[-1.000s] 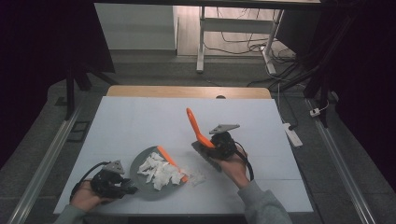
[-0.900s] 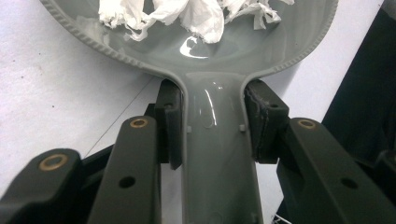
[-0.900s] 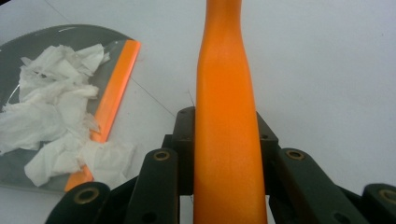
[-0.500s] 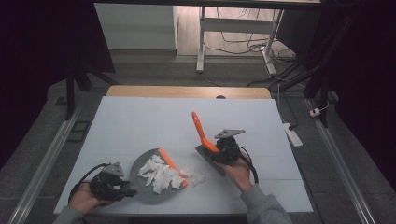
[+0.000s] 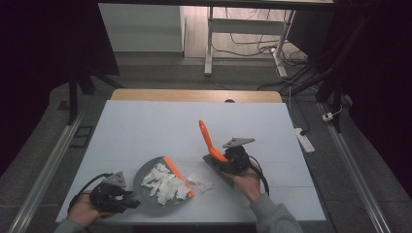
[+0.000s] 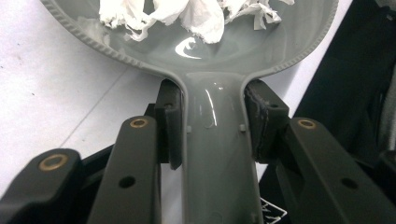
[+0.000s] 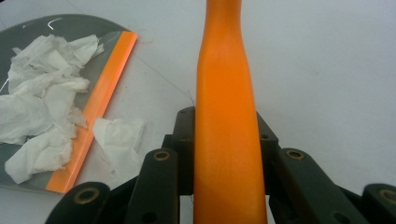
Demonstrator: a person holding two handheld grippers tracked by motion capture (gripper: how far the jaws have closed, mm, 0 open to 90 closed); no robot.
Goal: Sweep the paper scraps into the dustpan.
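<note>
A grey dustpan (image 5: 145,174) with an orange lip (image 5: 178,175) lies at the near left of the white table, with torn white paper scraps (image 5: 163,185) heaped in it. My left gripper (image 5: 127,200) is shut on its grey handle (image 6: 217,154), the pads pressed against both sides. Right of the pan, my right gripper (image 5: 224,162) is shut on the orange handle (image 5: 206,136) of a brush, which slants up and away. In the right gripper view the handle (image 7: 226,93) runs up between the jaws. A few loose scraps (image 5: 201,183) lie on the table just past the lip.
The white table top (image 5: 160,126) stretches bare behind the pan and the brush, with a wooden strip (image 5: 194,95) along its far edge. A white power strip (image 5: 302,139) lies on the floor off the right side. Metal rails run along both sides.
My right gripper has carried the brush a little to the right and nearer to the person, away from the dustpan. The left gripper and the pan have stayed put.
</note>
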